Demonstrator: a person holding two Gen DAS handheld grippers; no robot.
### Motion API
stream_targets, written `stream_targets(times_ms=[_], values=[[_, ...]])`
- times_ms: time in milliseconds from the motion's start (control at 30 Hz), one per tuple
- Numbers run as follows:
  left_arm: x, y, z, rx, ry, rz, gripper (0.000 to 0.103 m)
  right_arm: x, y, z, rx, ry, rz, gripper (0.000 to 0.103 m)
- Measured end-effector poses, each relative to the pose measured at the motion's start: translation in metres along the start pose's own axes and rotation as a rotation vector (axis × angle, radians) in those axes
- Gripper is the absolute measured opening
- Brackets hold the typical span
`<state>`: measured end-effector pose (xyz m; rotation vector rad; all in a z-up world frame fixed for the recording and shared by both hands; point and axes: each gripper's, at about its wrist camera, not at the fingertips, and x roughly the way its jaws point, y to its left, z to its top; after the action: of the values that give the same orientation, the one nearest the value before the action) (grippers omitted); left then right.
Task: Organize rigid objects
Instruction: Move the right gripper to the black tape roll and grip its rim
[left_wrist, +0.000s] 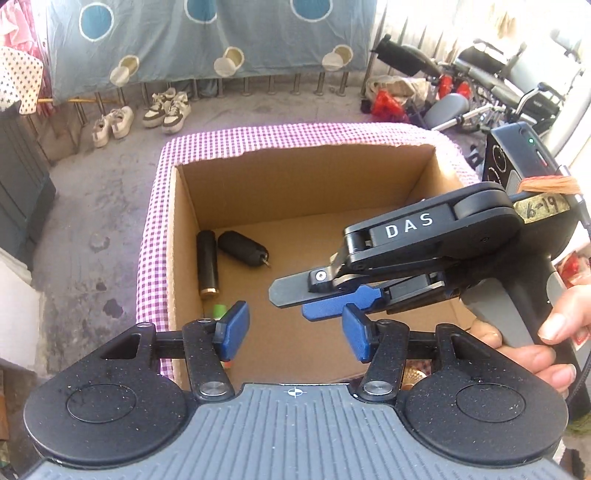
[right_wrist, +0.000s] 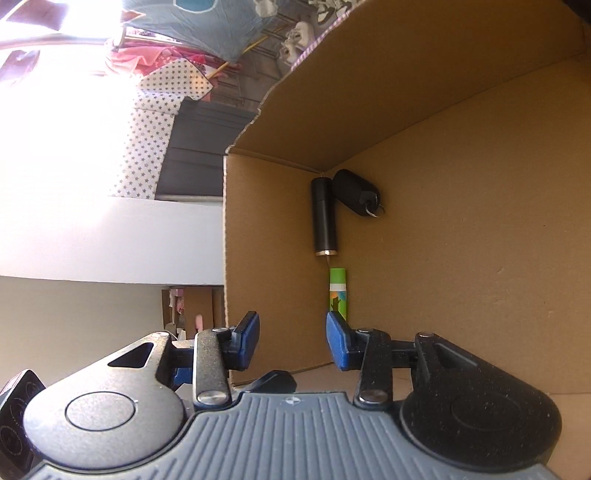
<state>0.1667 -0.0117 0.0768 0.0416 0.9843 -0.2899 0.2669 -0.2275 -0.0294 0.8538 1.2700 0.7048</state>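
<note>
Both grippers over cardboard box (left_wrist: 184, 236), frame centre: left gripper (left_wrist: 295, 332) fingers spread, empty; right gripper (right_wrist: 291, 341) likewise. Black cylinder (right_wrist: 324, 218), key fob (right_wrist: 354, 194), green tube (right_wrist: 338, 291), possibly glue stick, along left wall.

Bright daylight, blown-out glare upper left in right wrist view, fisheye bending at edges, sharp focus.

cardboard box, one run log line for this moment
cardboard box: black cylinder, key fob, green tube | left gripper open | right gripper open
</note>
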Motion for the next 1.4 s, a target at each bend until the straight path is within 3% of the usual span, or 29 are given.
stream_targets(times_ms=[300, 500, 767, 967, 1133, 1400], values=[[-0.063, -0.012, -0.049, 0.067, -0.188, -0.055, 0.066, -0.11, -0.001, -0.075, -0.11, -0.203, 0.081, 0.043], [-0.058, -0.023, -0.098, 0.079, -0.187, -0.106, 0.068, -0.146, -0.026, -0.142, -0.143, -0.309, 0.031, 0.047], [-0.026, -0.048, -0.148, 0.09, -0.075, -0.145, 0.068, -0.109, -0.058, -0.189, -0.153, -0.311, -0.1, 0.048], [-0.002, -0.063, -0.169, 0.119, -0.028, -0.111, 0.067, -0.073, -0.051, -0.195, -0.261, -0.288, -0.262, 0.043], [0.011, -0.073, -0.174, 0.17, -0.012, -0.041, 0.066, -0.046, -0.047, -0.191, -0.339, -0.253, -0.327, 0.038], [0.015, -0.072, -0.177, 0.169, -0.016, -0.05, 0.066, -0.019, -0.038, -0.19, -0.463, -0.207, -0.44, 0.026]])
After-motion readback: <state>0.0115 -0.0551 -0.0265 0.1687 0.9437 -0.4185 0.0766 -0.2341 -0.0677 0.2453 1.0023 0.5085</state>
